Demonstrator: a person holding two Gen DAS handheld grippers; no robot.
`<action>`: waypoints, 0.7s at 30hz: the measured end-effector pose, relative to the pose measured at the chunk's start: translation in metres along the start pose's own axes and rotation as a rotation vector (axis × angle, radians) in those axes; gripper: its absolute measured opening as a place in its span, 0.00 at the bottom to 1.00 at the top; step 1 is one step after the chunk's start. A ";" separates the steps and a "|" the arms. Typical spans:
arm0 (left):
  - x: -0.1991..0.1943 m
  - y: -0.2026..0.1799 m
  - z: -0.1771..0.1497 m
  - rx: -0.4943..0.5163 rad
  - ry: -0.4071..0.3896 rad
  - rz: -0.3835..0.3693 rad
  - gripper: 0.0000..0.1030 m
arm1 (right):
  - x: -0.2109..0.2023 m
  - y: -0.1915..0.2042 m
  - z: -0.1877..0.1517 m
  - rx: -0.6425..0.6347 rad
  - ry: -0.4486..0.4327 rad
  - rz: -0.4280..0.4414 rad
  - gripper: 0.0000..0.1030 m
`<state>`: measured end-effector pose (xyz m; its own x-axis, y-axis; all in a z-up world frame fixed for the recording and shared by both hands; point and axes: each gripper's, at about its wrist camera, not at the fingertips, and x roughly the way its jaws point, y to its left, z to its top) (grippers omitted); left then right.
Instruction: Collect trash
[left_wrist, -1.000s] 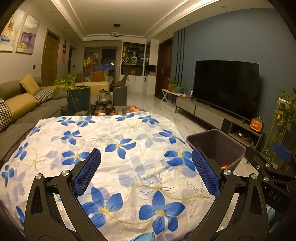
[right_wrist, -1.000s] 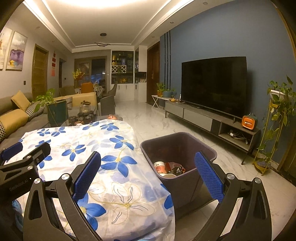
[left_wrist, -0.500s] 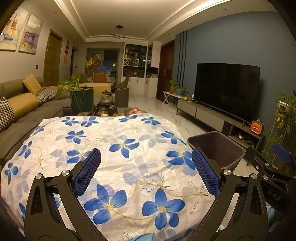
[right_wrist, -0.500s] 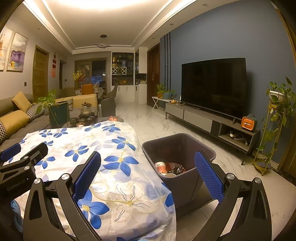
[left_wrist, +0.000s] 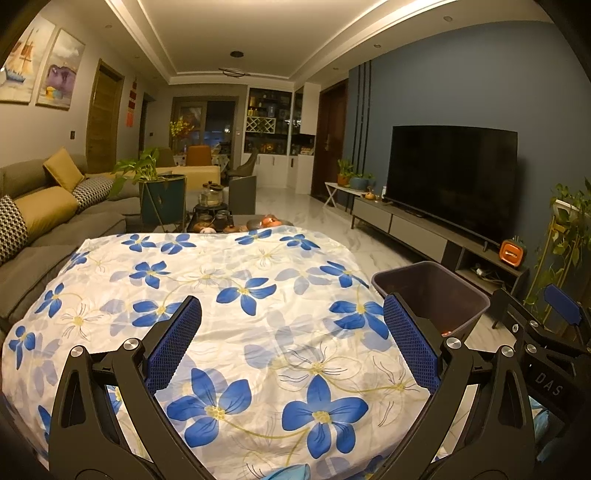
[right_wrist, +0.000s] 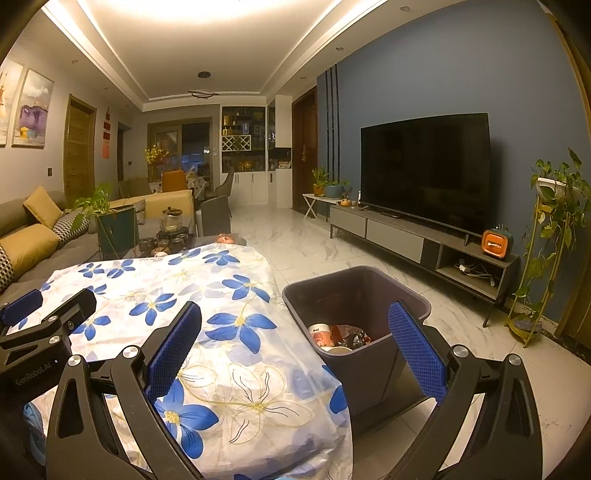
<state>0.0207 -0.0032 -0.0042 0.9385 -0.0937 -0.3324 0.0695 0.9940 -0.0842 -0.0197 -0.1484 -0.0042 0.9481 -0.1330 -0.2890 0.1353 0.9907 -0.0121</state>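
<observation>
A dark grey bin stands on the floor at the right side of a table covered by a white cloth with blue flowers. Inside the bin lies trash: a white cup and dark wrappers. The bin also shows at the right of the left wrist view. My left gripper hangs open over the near part of the cloth, holding nothing. My right gripper is open too, above the table's right edge and the bin's near rim, with nothing between its fingers. No loose trash shows on the cloth.
A tea set sits on a low table beyond the cloth. A sofa with cushions runs along the left. A TV stand with a television lines the right wall, and a plant stand is at the far right. Marble floor lies between.
Both views have drawn back and up a little, so the table and bin sit slightly lower and farther. Both grippers remain open.
</observation>
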 end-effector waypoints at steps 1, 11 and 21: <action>0.000 0.000 0.000 0.000 0.001 -0.001 0.94 | 0.000 0.000 0.000 0.001 -0.001 0.001 0.94; -0.001 -0.001 0.000 0.000 0.001 0.001 0.94 | -0.001 -0.001 0.002 0.011 -0.002 0.004 0.94; -0.004 -0.002 0.003 0.004 -0.001 0.003 0.94 | -0.002 -0.002 0.002 0.016 -0.005 0.005 0.94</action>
<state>0.0178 -0.0043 0.0004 0.9391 -0.0911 -0.3313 0.0683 0.9945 -0.0800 -0.0216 -0.1502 -0.0018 0.9500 -0.1284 -0.2847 0.1354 0.9908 0.0049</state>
